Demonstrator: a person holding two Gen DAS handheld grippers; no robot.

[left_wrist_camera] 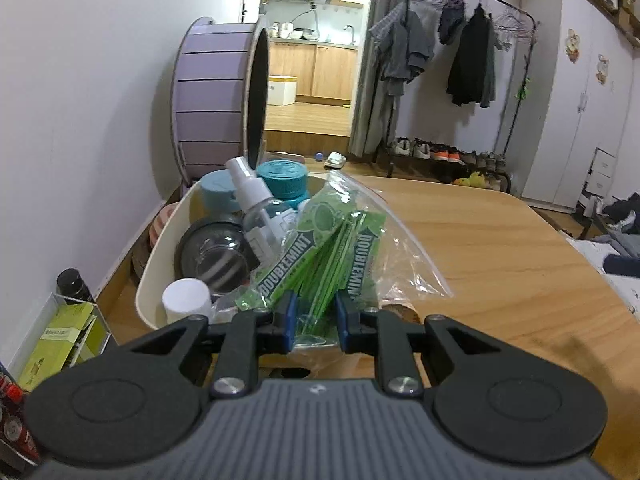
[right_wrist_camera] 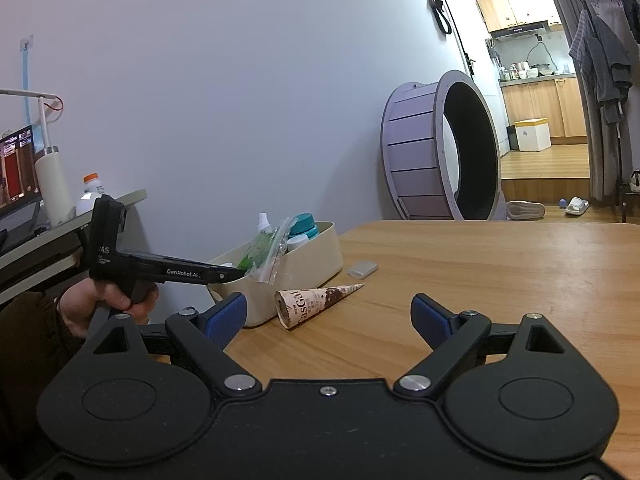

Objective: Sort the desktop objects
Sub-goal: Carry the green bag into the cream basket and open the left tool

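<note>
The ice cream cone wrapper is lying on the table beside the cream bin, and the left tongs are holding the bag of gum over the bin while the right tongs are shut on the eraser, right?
Not quite. The right tongs are open and hold nothing; the right wrist view shows the eraser lying alone on the table. The rest stands: the cone wrapper lies beside the cream bin, and the left tongs grip the bag of gum over it.

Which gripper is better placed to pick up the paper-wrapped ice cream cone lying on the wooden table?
Right. The right gripper hangs open with the paper-wrapped ice cream cone just ahead of it, while the left gripper is closed on the clear bag of green gum packs at the cream bin.
</note>
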